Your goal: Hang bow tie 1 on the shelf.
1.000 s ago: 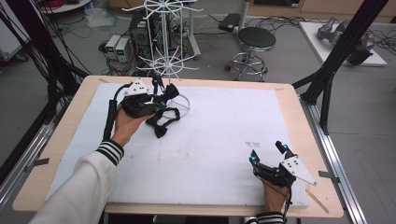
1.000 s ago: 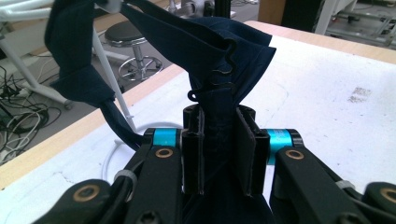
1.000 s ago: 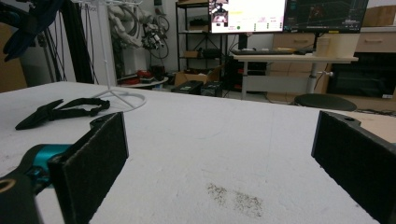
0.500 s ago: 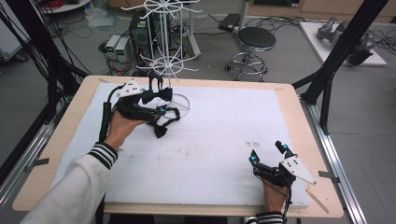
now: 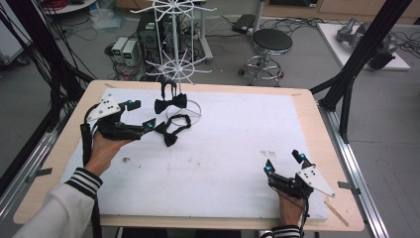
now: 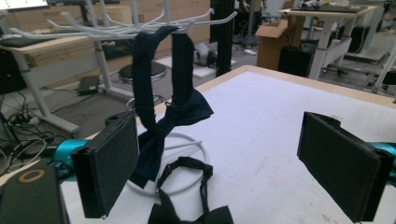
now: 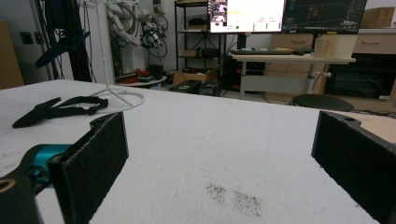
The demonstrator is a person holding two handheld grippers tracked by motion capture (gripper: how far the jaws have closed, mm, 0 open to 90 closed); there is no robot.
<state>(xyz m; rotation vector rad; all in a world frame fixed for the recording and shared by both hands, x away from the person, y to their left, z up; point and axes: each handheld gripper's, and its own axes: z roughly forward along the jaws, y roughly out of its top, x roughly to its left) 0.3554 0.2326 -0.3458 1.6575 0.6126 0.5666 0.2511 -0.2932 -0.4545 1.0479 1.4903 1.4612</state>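
A dark bow tie [image 5: 170, 101] hangs by its strap from a low arm of the white wire rack [image 5: 174, 67]. In the left gripper view the hanging bow tie [image 6: 161, 98] is just beyond the jaws. A second black bow tie [image 5: 171, 130] lies on the white table cover beside the rack's ring base [image 5: 195, 106]. My left gripper [image 5: 140, 115] is to the left of both ties; its jaws have just been opening and stand open with nothing between them. My right gripper [image 5: 284, 162] rests open and empty near the front right edge.
The rack's wire arms [image 6: 116, 28] spread above the hanging tie. The lying tie [image 7: 60, 109] and the ring base [image 7: 121, 95] are far off to the left in the right gripper view. A stool [image 5: 271, 42] and cables are on the floor behind the table [image 5: 307, 99].
The left gripper, shut at the rack a second ago, has opened and drawn back to the left. The bow tie now hangs free on the rack. The right gripper has kept still.
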